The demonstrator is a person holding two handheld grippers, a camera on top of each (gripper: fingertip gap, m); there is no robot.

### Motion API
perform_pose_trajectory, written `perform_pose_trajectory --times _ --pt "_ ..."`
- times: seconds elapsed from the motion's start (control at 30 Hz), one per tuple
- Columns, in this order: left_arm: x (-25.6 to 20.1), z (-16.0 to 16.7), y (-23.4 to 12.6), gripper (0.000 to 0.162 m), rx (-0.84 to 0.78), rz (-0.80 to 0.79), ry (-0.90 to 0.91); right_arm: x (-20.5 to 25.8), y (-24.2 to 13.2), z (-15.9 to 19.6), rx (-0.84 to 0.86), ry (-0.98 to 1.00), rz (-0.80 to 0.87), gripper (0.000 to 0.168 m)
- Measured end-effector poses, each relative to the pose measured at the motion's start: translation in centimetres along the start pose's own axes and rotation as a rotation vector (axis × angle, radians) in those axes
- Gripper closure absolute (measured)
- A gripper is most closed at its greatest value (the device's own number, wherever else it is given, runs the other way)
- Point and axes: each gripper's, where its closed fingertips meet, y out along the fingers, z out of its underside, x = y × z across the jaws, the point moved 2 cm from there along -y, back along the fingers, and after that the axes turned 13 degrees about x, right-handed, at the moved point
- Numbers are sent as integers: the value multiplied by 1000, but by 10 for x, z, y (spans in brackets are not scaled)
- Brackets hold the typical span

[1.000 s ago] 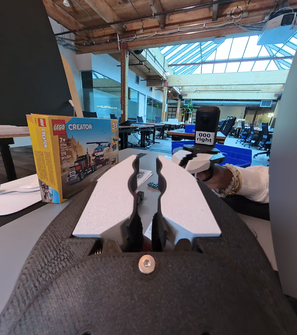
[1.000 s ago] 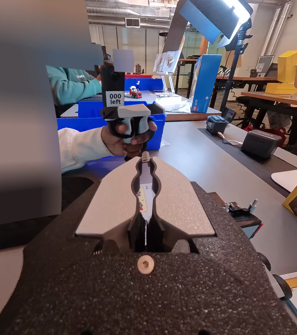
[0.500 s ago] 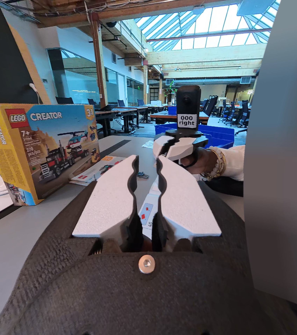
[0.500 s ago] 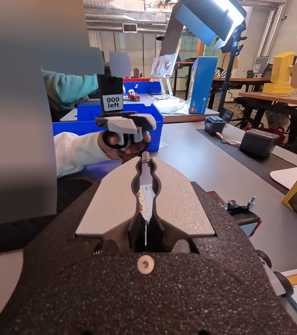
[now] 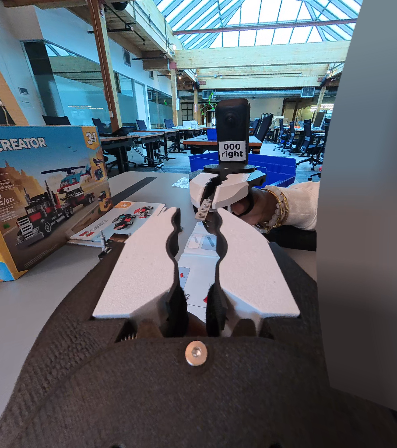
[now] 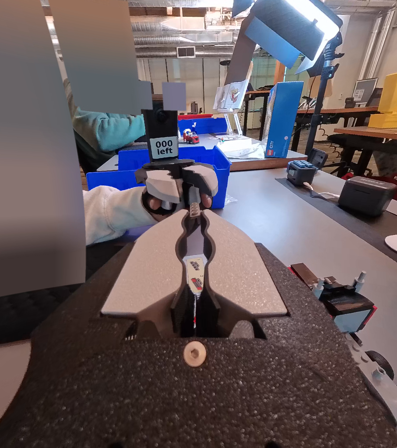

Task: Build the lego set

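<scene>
Now swung closer: left gripper [image 5: 198, 213] spread and empty, facing right gripper [image 6: 194, 213] pinching grey plate [image 6: 194, 209] by one end above booklet [image 5: 196, 271]. Light, stiff, slick; best gripped across long edges, near middle.

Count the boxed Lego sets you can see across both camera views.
2. A yellow-and-blue set box stands on the grey table, left of the left gripper. A blue set box stands upright on the far table. Others may be hidden.
</scene>
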Motion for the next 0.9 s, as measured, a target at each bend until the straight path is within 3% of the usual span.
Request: perform_pose_trajectory --times 0.9 --pt "-12 4 18 152 21 29 59 9 3 -3 -55 38 -85 160"
